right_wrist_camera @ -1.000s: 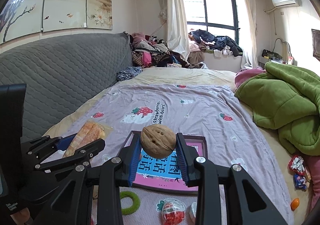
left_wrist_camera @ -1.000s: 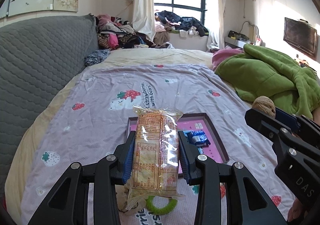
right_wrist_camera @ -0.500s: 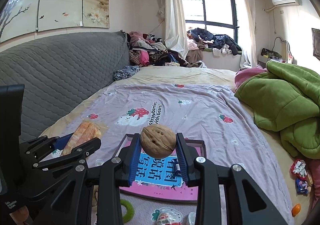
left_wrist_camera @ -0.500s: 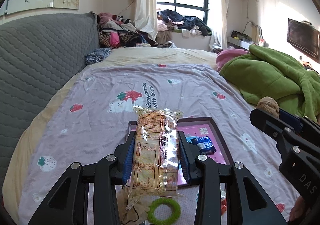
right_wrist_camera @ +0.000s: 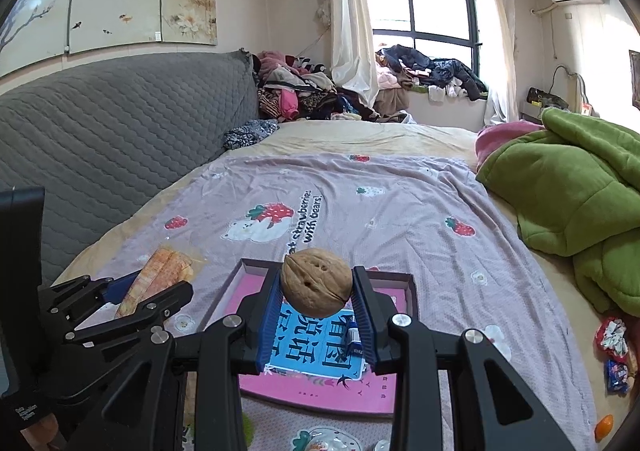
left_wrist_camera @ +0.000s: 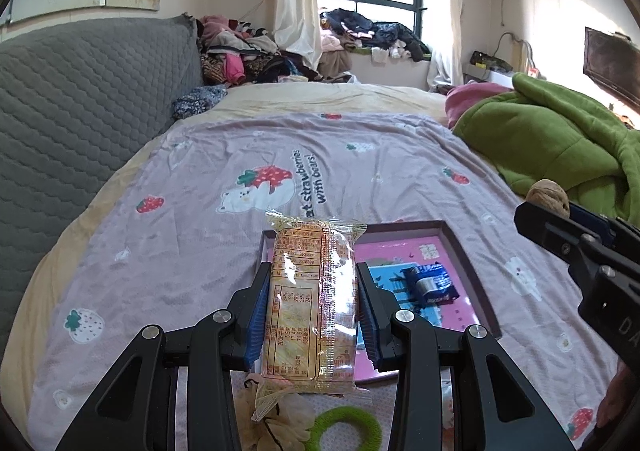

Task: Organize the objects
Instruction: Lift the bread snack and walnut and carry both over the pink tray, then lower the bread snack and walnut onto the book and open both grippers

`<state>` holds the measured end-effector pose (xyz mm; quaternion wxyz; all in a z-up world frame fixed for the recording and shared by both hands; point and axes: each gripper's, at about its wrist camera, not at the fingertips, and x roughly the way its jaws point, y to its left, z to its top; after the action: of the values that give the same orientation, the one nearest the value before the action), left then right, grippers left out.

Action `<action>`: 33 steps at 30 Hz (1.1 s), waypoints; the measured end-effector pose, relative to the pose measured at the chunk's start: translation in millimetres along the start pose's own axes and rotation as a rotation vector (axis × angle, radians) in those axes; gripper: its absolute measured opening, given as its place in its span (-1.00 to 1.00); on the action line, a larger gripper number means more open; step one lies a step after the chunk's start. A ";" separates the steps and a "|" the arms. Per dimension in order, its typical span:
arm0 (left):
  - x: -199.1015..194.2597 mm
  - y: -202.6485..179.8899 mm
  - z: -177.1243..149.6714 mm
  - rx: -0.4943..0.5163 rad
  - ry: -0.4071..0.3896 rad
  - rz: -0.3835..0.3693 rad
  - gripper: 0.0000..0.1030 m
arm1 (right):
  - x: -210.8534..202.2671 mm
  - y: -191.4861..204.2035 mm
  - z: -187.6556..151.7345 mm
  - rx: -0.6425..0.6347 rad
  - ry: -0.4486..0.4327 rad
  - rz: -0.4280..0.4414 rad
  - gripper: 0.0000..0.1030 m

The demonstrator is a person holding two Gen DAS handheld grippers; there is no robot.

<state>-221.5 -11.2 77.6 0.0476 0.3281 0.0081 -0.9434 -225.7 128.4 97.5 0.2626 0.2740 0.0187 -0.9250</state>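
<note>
My left gripper [left_wrist_camera: 313, 301] is shut on a clear-wrapped biscuit packet [left_wrist_camera: 312, 303] and holds it above the near left part of a pink tray [left_wrist_camera: 472, 263] on the bed. A blue wrapped sweet [left_wrist_camera: 430, 283] lies in the tray. My right gripper [right_wrist_camera: 317, 301] is shut on a walnut [right_wrist_camera: 316, 282] and holds it over the same tray [right_wrist_camera: 412, 287]. The walnut also shows at the right of the left wrist view [left_wrist_camera: 547, 197]. The packet shows at the left of the right wrist view [right_wrist_camera: 158, 279].
A green hair ring [left_wrist_camera: 348, 427] and a cream scrunchie [left_wrist_camera: 276, 425] lie just before the tray. Wrapped sweets [right_wrist_camera: 614, 351] and a small orange object [right_wrist_camera: 603, 426] lie at the bed's right edge. A green blanket [right_wrist_camera: 568, 187] is heaped at right, a grey headboard [left_wrist_camera: 80, 103] at left.
Both grippers have drawn back and risen a little over the tray, still holding the packet and the walnut. More of the tray shows now.
</note>
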 end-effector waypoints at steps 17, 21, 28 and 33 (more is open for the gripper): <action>63.3 5.5 -23.8 -0.002 0.127 0.000 -0.22 | 54.8 -15.7 -31.7 0.010 0.127 -0.007 -0.32; 73.6 0.1 -28.2 0.009 0.153 -0.003 -0.22 | 63.3 -19.6 -38.1 0.013 0.159 -0.015 -0.32; 101.1 -10.5 -38.8 0.026 0.233 -0.006 -0.22 | 79.7 -26.2 -50.1 0.019 0.215 -0.021 -0.32; 117.3 -12.1 -46.0 0.018 0.282 -0.005 -0.22 | 91.2 -29.6 -58.3 0.020 0.247 -0.019 -0.32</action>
<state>-285.7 -7.0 -31.4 0.0408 0.4577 0.0070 -0.8881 -276.4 120.9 -2.3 0.2469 0.3883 0.0444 -0.8867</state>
